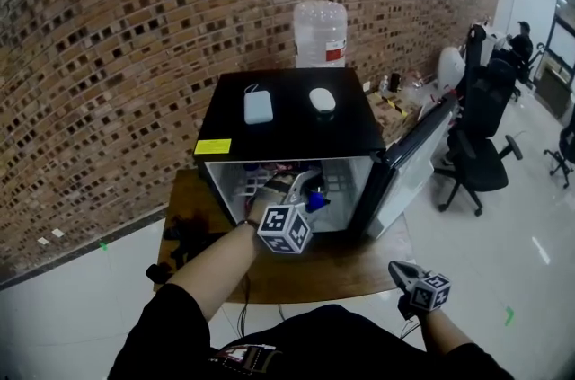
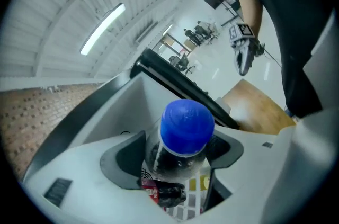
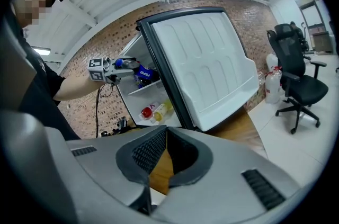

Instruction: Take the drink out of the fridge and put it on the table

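My left gripper (image 2: 183, 157) reaches into the open fridge (image 1: 287, 131), jaws spread wide on either side of the drink bottle (image 2: 168, 162), close by its shoulder under the blue cap (image 2: 186, 127); I see no pad squeezing it. The bottle sits inside the fridge at the upper shelf, cap end towards my gripper. My right gripper (image 3: 167, 135) hangs by the front edge of the wooden table (image 1: 359, 266), jaws together and empty, near the swung-out fridge door (image 1: 409, 163)
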`<state>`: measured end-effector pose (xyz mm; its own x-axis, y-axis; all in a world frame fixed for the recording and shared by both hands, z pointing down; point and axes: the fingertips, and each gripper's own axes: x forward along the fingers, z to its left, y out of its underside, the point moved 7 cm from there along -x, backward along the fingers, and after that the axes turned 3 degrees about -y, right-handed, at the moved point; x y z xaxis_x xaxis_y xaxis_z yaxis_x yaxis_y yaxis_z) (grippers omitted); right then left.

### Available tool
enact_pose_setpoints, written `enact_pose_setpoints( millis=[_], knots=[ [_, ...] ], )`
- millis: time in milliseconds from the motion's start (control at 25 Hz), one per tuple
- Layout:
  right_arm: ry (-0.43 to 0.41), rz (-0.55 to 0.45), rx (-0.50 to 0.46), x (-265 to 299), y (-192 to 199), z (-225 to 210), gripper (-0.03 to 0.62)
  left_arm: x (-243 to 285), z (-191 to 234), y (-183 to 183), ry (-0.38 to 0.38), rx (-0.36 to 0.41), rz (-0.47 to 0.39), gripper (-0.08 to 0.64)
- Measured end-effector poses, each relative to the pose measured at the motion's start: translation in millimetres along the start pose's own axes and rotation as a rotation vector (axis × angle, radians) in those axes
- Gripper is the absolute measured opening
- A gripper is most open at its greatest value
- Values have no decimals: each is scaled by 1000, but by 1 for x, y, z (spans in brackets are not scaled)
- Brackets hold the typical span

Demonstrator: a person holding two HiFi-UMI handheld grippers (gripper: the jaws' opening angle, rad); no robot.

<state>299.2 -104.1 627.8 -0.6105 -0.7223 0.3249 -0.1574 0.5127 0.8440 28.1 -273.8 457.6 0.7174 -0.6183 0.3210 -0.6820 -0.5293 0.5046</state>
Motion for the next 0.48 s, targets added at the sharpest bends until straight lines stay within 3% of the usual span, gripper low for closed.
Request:
enact_pose_setpoints(
  millis=[320, 480],
  knots=[
    [-46, 26, -16, 22, -5, 13, 20, -67, 6, -36, 74, -255, -101, 310],
    [-67, 33, -25, 31, -1, 16, 20, -92, -13, -32, 159, -426, -95, 309]
  ],
)
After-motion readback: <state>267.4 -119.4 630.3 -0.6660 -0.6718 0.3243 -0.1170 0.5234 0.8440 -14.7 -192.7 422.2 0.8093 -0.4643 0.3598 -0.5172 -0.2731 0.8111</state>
